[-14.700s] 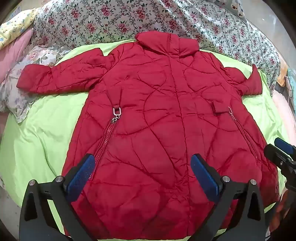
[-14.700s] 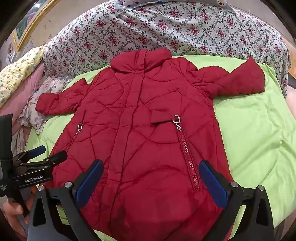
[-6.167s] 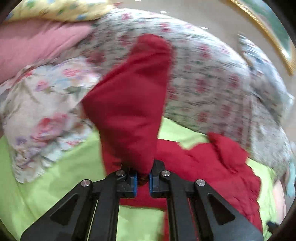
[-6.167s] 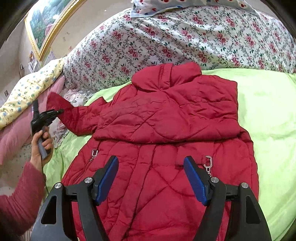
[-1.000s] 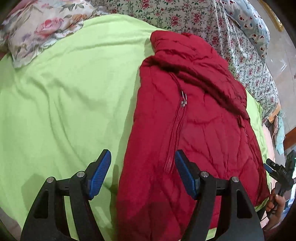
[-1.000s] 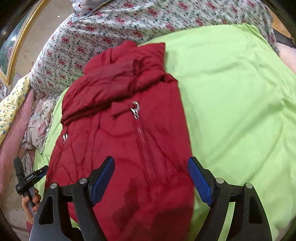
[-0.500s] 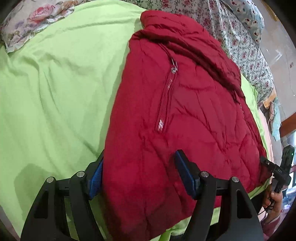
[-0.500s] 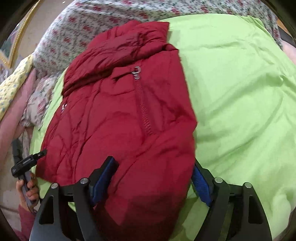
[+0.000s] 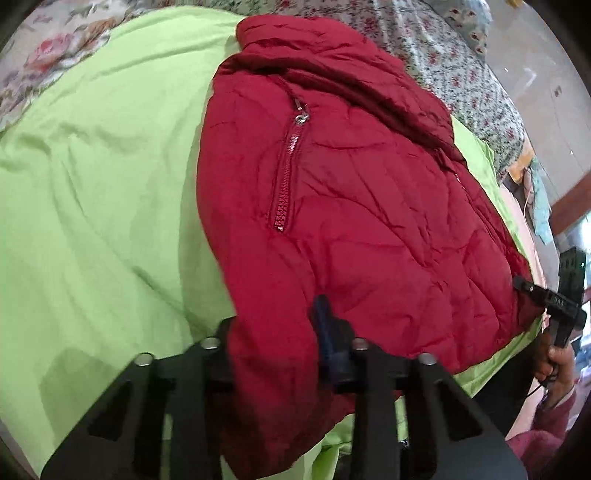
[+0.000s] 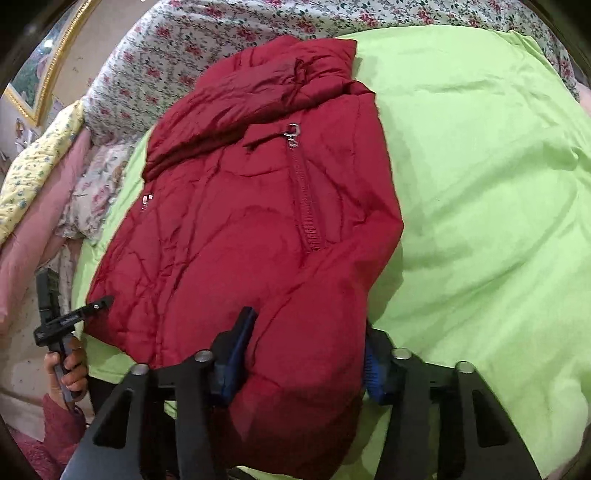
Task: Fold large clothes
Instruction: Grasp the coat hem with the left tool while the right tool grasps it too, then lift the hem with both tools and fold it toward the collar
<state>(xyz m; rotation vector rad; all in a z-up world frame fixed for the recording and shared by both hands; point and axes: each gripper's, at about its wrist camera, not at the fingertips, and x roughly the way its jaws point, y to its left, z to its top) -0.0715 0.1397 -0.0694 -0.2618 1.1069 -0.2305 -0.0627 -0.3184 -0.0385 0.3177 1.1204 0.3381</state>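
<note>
A red quilted jacket lies on the green sheet, collar at the far end and both sleeves folded in over the chest. My left gripper is at the hem's left corner, its jaws closing with a thick fold of red fabric bunched between the pads. My right gripper is at the hem's right corner, jaws likewise closing, puffy fabric filling the gap between its blue pads. Each gripper appears small at the edge of the other's view, held by a hand.
A floral quilt is heaped behind the collar. Pink and yellow bedding and a floral pillow lie to the left. Bare green sheet stretches on both sides of the jacket. The bed's near edge runs just under the hem.
Both grippers moved in over the hem corners and their jaws narrowed, going from wide open beside the fabric to pinching a fold of it each.
</note>
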